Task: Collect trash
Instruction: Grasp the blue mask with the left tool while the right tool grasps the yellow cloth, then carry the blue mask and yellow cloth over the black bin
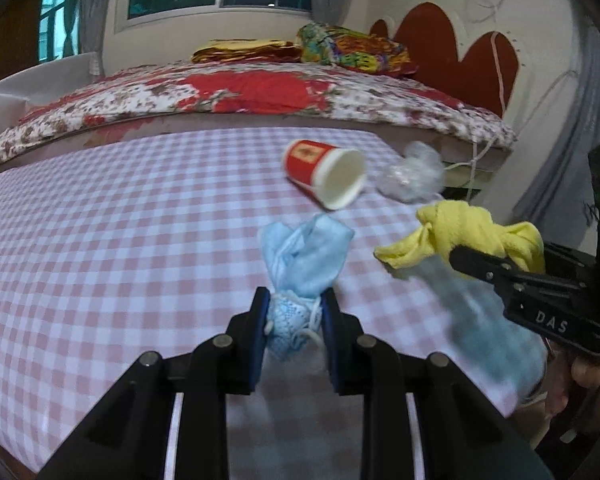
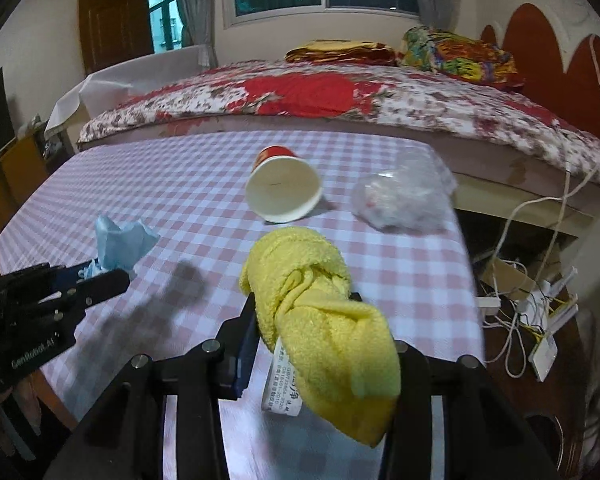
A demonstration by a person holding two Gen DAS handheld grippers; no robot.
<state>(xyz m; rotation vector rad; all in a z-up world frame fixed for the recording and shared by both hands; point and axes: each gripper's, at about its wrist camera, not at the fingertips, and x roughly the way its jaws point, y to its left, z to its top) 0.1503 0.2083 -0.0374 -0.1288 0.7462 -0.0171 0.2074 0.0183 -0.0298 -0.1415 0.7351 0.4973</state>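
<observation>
The left gripper [image 1: 294, 312] clenches a blue mask [image 1: 304, 256], the right gripper [image 2: 324, 344] a yellow cloth [image 2: 324, 320]; the cup [image 2: 284, 188] and plastic wad [image 2: 404, 196], mid-frame on the worktop [image 2: 180, 184], remain uncollected.

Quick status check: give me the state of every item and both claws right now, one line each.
Left claw: shut on the blue face mask.
Blue face mask: crumpled, lifted off the table.
Right claw: shut on the yellow cloth.
Yellow cloth: knotted, held up.
Paper cup: tipped on its side, empty, on the checked table.
Clear plastic bag: crumpled, lying right of the cup.
</observation>
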